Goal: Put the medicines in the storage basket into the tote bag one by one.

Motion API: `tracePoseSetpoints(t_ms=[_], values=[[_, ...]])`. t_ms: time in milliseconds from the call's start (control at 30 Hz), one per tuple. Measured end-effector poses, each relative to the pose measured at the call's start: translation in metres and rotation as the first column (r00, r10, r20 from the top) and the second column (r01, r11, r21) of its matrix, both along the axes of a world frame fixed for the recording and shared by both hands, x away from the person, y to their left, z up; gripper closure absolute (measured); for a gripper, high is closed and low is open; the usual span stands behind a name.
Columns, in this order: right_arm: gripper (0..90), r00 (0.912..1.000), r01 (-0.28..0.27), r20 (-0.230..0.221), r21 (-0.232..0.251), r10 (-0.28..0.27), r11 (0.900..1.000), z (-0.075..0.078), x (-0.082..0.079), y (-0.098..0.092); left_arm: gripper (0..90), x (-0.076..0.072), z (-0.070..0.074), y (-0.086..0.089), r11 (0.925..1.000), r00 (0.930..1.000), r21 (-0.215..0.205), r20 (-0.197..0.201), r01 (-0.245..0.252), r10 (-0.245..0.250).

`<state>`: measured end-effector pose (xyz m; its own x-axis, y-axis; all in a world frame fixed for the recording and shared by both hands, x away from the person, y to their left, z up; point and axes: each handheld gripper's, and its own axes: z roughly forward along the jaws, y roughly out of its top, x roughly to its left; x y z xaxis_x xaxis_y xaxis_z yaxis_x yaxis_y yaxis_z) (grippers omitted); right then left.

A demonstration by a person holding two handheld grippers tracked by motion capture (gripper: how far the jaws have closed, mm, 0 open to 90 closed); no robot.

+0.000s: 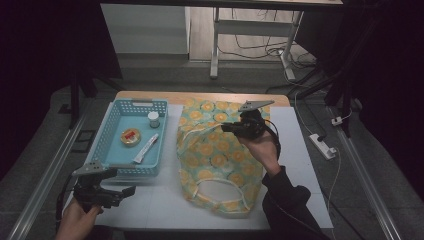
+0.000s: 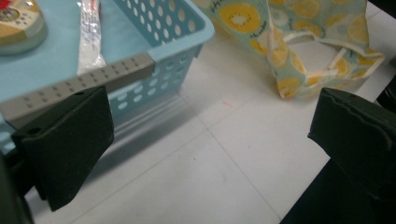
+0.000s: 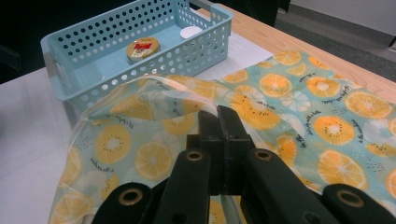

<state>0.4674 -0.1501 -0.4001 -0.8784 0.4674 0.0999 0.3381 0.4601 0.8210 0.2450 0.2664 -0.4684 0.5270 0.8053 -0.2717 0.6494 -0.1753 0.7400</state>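
Note:
A cloth bag [image 1: 215, 155] printed with orange slices lies on the white table [image 1: 165, 205], its white handles toward the near edge. My right gripper [image 1: 226, 127] hovers over its far half, pointing left. In the right gripper view the jaws [image 3: 218, 116] are pressed together on the bag's raised rim, with the bag [image 3: 327, 121] spread beneath. My left gripper [image 1: 125, 187] is held at the near left corner, just in front of the blue basket [image 1: 112, 125]. Its jaws [image 2: 212, 140] stand wide apart over bare table with nothing between them.
The basket [image 2: 177, 46] holds a round tin [image 1: 131, 136], a white tube [image 1: 146, 148] and a small white-capped jar [image 1: 153, 119]. A power strip [image 1: 322, 145] lies on the floor at the right. Metal frame legs stand beyond the table's wooden far edge.

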Motion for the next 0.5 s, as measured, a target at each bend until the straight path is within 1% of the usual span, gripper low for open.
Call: tracePoseSetpoints(t_ms=[67,133,233,333,400,433,467,500], values=[[90.0,1.0,0.0,0.0,-0.003,0.0,1.0,0.0,0.0,0.0,0.0,0.003,0.002,0.001,1.0,1.0,-0.006,0.001,-0.007,0.007],[90.0,1.0,0.0,0.0,-0.003,0.0,1.0,0.0,0.0,0.0,0.0,0.007,0.003,0.002,0.9999,0.9999,-0.002,0.0,-0.011,0.011],[90.0,1.0,-0.001,0.0,0.0,0.001,1.0,0.0,0.0,0.0,0.0,0.015,0.005,0.004,0.9999,1.0,-0.012,-0.004,-0.007,0.007],[90.0,1.0,-0.001,0.001,-0.001,0.001,1.0,0.0,0.0,0.0,0.0,0.024,0.009,0.004,0.9997,0.9999,0.02,0.007,-0.014,0.014],[90.0,1.0,-0.001,0.0,-0.001,0.001,1.0,0.0,0.0,0.0,0.0,0.03,0.012,0.005,0.9992,0.9997,0.034,0.012,-0.021,0.021],[90.0,1.0,-0.001,0.0,-0.001,0.001,1.0,0.0,0.0,0.0,0.0,0.03,0.012,0.005,0.9992,0.9997,0.034,0.012,-0.021,0.021],[90.0,1.0,-0.001,0.002,0.0,0.001,1.0,0.0,0.0,0.001,0.0,0.04,0.016,0.007,0.9985,0.9995,0.044,0.012,-0.031,0.03],[90.0,1.0,-0.001,0.001,0.0,0.001,1.0,0.0,0.0,0.001,0.0,0.044,0.017,0.007,0.9982,0.9995,0.051,0.007,-0.031,0.031]])
